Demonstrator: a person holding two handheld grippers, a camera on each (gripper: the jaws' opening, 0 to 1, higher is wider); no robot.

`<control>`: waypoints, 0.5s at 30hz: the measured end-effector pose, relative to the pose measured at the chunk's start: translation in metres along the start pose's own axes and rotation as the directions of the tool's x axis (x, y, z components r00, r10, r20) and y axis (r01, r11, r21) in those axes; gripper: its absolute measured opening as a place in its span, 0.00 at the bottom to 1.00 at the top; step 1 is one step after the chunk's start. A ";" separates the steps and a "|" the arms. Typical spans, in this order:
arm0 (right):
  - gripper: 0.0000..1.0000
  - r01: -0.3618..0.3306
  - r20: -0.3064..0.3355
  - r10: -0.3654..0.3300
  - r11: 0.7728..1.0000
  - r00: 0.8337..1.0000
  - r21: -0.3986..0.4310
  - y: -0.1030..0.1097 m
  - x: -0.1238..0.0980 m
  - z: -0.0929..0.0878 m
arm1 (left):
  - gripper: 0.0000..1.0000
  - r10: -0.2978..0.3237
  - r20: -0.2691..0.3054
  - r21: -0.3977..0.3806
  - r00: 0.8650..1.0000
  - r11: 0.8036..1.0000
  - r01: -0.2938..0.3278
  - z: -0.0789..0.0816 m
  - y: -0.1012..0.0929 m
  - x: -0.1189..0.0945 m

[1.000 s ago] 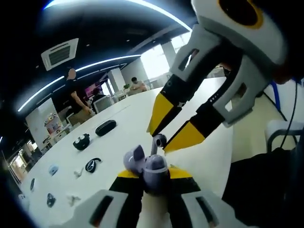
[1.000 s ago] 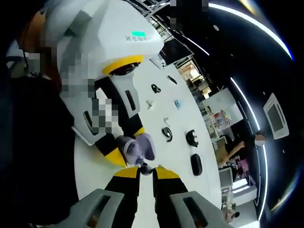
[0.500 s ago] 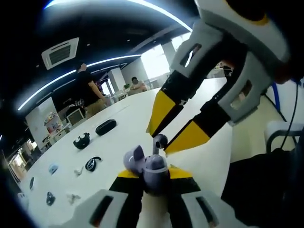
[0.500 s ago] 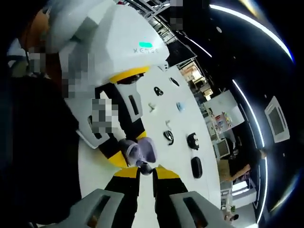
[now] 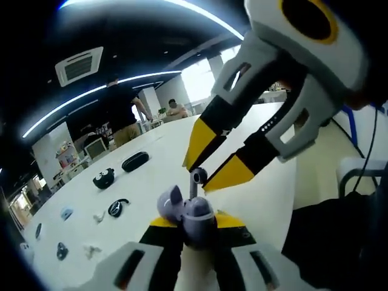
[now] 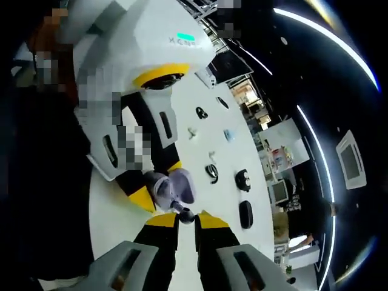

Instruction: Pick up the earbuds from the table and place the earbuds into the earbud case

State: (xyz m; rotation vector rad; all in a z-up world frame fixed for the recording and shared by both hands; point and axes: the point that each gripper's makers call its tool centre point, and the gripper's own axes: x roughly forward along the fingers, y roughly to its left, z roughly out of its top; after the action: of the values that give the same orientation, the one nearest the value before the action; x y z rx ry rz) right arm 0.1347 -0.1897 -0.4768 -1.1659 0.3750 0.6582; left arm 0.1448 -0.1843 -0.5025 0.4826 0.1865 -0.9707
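My left gripper [image 5: 189, 222] is shut on a lavender earbud case [image 5: 187, 211], held open above the white table [image 5: 151, 176]. My right gripper [image 5: 205, 172] comes in from the upper right, its yellow tips shut on a grey earbud [image 5: 197, 177] whose stem points down at the case's opening. In the right gripper view, my right gripper [image 6: 185, 219] pinches the earbud [image 6: 185, 213] just below the case [image 6: 174, 187], which the left gripper [image 6: 151, 193] holds from the upper left. Whether the stem touches the case I cannot tell.
Several other cases and loose earbuds lie on the table: a black oval case [image 5: 134, 162], a round black case with eyes [image 5: 103, 179], a black open case [image 5: 118, 207]. People stand and sit at the far end. A person's dark clothing is at the lower right.
The right gripper with the earbud has shifted slightly left and up over the case. A person in the background has walked to the right.
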 end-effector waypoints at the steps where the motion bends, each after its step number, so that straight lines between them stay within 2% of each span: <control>1: 0.10 -0.002 0.000 0.002 1.000 1.000 -0.003 0.001 0.000 0.001 | 0.20 0.000 0.000 0.001 1.000 1.000 0.000 0.000 0.000 0.000; 5: 0.10 -0.012 0.003 0.012 1.000 1.000 -0.010 0.004 0.001 0.003 | 0.20 -0.001 0.000 0.005 1.000 1.000 0.001 0.000 0.000 0.000; 15: 0.10 -0.065 0.030 0.064 0.997 0.997 0.032 0.008 0.002 0.007 | 0.20 -0.009 0.014 -0.010 1.000 1.000 0.009 0.000 0.001 0.000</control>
State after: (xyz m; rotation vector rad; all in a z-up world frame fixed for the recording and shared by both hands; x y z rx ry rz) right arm 0.1304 -0.1812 -0.4811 -1.1155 0.3989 0.7219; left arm 0.1453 -0.1838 -0.5027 0.4658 0.1815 -0.9813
